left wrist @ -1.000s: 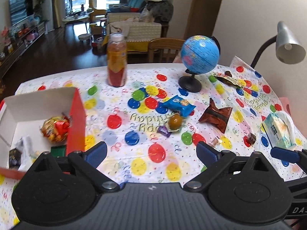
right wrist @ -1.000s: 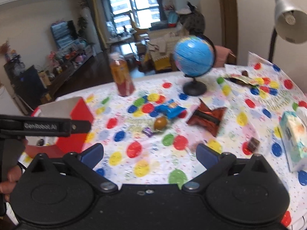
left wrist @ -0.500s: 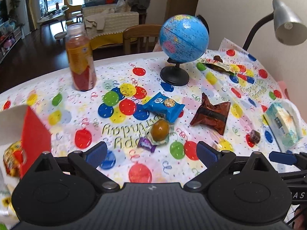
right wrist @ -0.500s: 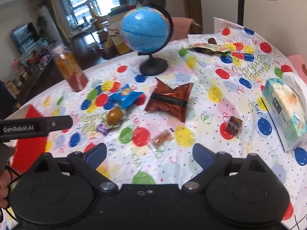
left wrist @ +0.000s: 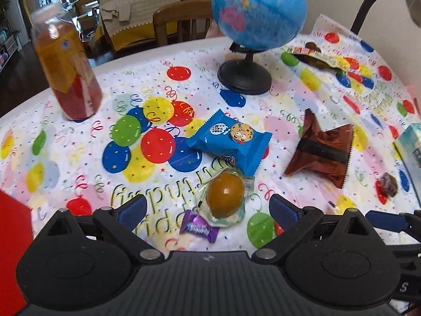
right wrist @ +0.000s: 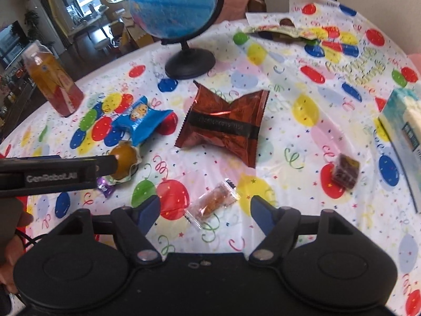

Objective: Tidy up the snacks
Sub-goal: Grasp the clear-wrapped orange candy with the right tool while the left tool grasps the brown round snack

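Note:
Snacks lie scattered on the balloon-print tablecloth. My left gripper [left wrist: 208,209] is open, its blue pads on either side of a brown egg-shaped sweet in clear wrap [left wrist: 225,193] and a small purple candy [left wrist: 198,227]. A blue cookie packet [left wrist: 231,138] and a dark red foil packet [left wrist: 325,147] lie beyond. My right gripper [right wrist: 205,209] has its jaws closing around a small clear packet of orange snack [right wrist: 213,202], with the pads still apart from it. The red foil packet [right wrist: 223,123] lies ahead, and a small dark wrapped cube [right wrist: 346,171] to the right.
A blue globe [left wrist: 259,10] on a black stand, a juice bottle [left wrist: 67,71] and a tissue pack [right wrist: 405,137] stand on the table. A red box corner [left wrist: 14,250] shows at the left. A flat snack wrapper [right wrist: 284,30] lies at the back right. A lamp arm [left wrist: 373,5] rises behind.
Both grippers have come down and forward toward the snacks. The red box has slid mostly out of the left view. The right jaws have narrowed around the orange snack packet.

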Tool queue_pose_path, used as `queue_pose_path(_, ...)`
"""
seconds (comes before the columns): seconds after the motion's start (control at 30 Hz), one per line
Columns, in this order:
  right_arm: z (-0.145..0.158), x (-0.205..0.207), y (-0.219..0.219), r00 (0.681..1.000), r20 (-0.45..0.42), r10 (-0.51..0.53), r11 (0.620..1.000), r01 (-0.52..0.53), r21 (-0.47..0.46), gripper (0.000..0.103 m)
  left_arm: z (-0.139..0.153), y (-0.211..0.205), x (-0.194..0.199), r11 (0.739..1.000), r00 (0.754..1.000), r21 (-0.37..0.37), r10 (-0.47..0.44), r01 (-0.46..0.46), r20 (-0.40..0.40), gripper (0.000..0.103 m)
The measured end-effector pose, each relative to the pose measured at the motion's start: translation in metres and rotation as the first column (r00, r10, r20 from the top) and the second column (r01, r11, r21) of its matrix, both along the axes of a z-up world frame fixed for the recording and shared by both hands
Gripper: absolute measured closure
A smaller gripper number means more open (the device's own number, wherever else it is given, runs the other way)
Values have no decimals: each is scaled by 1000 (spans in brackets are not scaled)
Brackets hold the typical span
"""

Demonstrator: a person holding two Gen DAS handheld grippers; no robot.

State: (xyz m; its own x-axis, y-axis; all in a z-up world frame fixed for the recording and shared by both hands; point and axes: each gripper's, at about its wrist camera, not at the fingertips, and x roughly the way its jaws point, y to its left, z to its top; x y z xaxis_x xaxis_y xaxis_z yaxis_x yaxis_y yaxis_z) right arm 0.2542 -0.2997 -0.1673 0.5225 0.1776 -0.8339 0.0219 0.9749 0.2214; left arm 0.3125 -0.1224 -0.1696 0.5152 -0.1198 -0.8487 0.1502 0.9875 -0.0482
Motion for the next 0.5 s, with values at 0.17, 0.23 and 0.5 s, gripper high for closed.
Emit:
queue_pose_path(0.17,-14,12,8,999,-34,-11,1000,10,-23,36,-18,-7,15,1000,1000,11,-11,11,-27,4)
queue_pose_path(0.23,-19,15,11,999,-48,-13,999,12,-30,41,-24,-9,19,1000,999,18,-11,11,-34,4)
queue_pose_path(0.5,-25,15,18,998,-57,-17,999,14,-46,62,-34,-12,27,999,998,-13,-35,35,-50,39)
